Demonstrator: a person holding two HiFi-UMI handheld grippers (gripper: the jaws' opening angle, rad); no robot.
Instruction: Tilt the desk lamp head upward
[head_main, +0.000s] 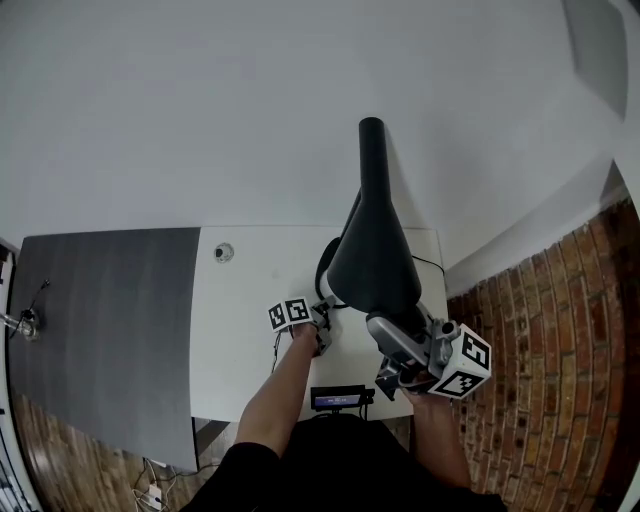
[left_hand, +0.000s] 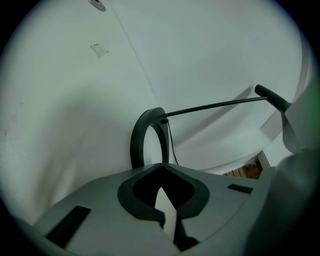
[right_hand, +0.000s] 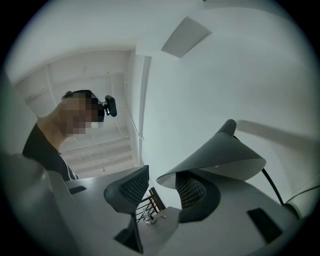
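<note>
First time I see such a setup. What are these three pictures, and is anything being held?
No robot here: a person holds a two-jaw gripper in each hand. The head view looks down from the person's head onto a white table with a desk lamp. The other two cameras ride on the grippers and look along their jaws. The left gripper is shut on nothing and faces the lamp's ring base. The right gripper is open; the shade has its rim reaching between the jaws, unclamped. Nothing is held.
</note>
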